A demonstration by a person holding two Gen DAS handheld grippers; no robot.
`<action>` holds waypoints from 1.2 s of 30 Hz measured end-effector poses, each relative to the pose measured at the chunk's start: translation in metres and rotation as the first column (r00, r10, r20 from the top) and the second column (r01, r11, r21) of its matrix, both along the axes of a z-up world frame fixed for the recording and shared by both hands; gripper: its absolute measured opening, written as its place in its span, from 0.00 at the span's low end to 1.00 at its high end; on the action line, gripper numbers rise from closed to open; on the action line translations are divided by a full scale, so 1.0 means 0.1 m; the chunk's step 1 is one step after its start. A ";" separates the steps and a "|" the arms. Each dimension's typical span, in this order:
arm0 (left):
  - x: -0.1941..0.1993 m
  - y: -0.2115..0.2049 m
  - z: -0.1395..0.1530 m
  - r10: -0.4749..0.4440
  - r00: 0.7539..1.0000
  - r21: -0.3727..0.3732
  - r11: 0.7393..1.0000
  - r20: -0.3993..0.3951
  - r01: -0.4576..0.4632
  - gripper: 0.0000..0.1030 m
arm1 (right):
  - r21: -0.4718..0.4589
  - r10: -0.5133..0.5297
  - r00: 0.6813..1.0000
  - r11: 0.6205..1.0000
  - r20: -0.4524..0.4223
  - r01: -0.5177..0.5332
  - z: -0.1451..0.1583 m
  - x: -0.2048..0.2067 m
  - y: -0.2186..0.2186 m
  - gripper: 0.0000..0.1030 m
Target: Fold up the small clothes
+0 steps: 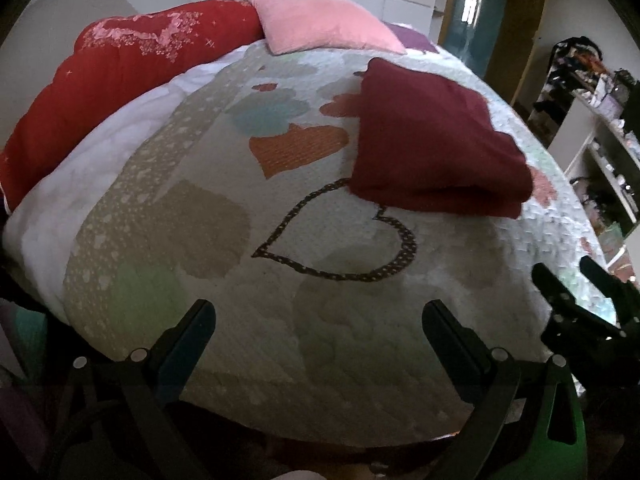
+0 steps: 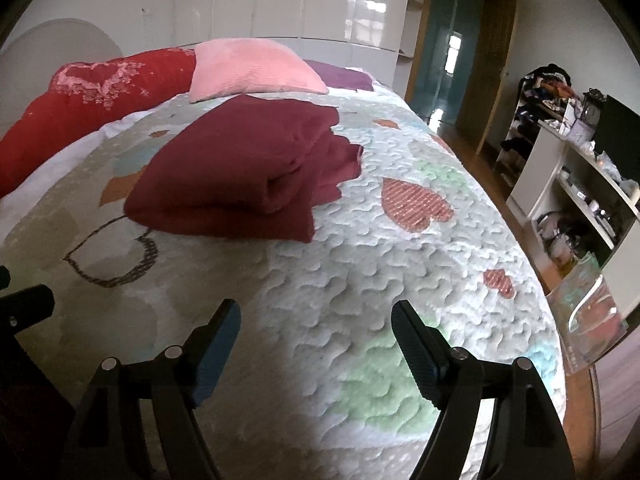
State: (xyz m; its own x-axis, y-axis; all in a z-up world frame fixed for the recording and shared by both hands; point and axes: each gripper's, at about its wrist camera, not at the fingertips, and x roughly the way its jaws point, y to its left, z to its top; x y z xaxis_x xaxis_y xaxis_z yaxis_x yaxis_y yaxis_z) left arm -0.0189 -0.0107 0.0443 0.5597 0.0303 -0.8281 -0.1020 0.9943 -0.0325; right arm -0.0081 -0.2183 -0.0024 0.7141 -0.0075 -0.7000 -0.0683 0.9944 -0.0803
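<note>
The maroon garment (image 2: 240,176) lies on the bed as a thick folded packet, layers stacked and one rounded fold edge turned toward the cameras. Its tidy shape suggests the folding is done, or nearly so, and that it has been set down to rest by itself. It sits on the quilted bedspread (image 2: 360,280), partly covering a dark outlined heart (image 1: 340,240) in the pattern, with a pink pillow (image 2: 252,66) and a red duvet (image 1: 120,80) farther back toward the headboard.

Neither pair of tongs touches it. The left tongs (image 1: 318,320) hang over bare quilt with the garment ahead and to their right, their jaws wide apart and empty. The right tongs (image 2: 316,328) are also well short of it, the garment ahead and to their left; their jaws stand wide with nothing between them.
</note>
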 end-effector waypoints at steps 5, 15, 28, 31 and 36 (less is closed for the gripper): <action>0.07 -0.14 -0.06 -0.009 1.000 0.039 0.999 -0.026 0.010 1.00 | -0.026 -0.013 1.000 1.000 -0.027 0.012 -0.04 0.12 -0.07 0.80; 0.18 -0.33 -0.07 -0.057 0.998 0.046 0.997 -0.041 0.059 1.00 | 0.009 -0.048 0.997 0.999 -0.055 0.048 -0.09 0.20 -0.28 0.80; 0.27 -0.19 -0.13 -0.033 0.998 0.024 0.999 -0.055 0.034 1.00 | -0.027 -0.037 0.998 0.999 -0.054 0.035 -0.02 0.33 -0.16 0.81; 0.26 -0.20 -0.13 -0.032 0.998 0.029 0.999 -0.053 0.033 1.00 | -0.052 -0.029 0.997 0.998 -0.068 0.025 -0.02 0.36 -0.07 0.81; 0.24 -0.23 -0.14 -0.040 0.998 0.032 0.999 -0.055 0.042 1.00 | -0.105 -0.034 0.995 0.994 -0.092 0.024 -0.04 0.36 0.01 0.81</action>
State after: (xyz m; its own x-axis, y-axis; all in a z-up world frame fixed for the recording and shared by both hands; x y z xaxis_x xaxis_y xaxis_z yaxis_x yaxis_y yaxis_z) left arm 0.0052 -0.0337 0.0303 0.5155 0.0363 -0.8561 -0.0616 0.9981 0.0052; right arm 0.0280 -0.2168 -0.0061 0.6440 -0.1030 -0.7581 -0.0516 0.9828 -0.1774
